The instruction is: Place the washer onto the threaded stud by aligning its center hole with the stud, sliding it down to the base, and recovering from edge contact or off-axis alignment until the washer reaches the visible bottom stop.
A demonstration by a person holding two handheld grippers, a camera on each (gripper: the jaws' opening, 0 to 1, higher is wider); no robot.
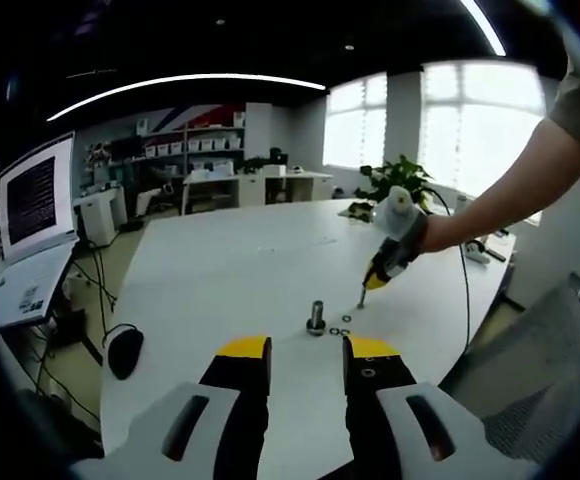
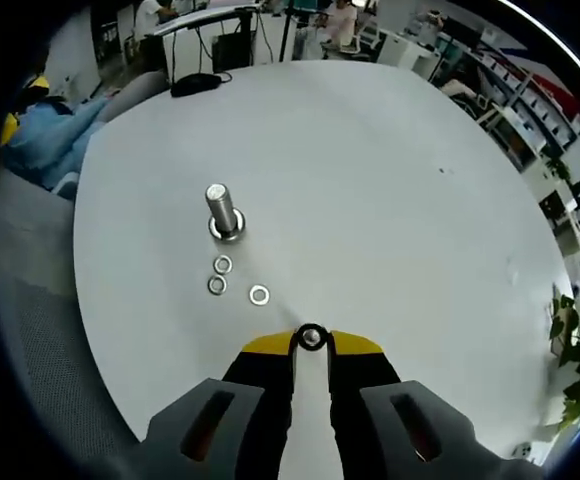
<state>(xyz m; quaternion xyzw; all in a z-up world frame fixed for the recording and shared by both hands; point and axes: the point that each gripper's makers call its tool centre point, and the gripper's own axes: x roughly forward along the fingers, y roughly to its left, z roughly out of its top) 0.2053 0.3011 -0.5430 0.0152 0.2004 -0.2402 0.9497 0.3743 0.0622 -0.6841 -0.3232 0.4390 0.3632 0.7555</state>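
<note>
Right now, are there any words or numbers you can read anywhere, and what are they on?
None can be read.
Laptop screen, left gripper view: rows of light text on dark, too small and blurred.
Shelf boxes at the back: any labels are too small to tell.
Washers, stud, table: no markings visible.

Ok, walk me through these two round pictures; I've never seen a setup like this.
A person holds a two-fingered grabbing tool in each hand, and each tool carries its own camera. The left gripper looks across a white table at the threaded stud and the right tool held by the person's arm. The right gripper looks down from above: its fingers pinch one washer. Three loose washers lie beside the upright stud. The left fingers are apart and hold nothing.
</note>
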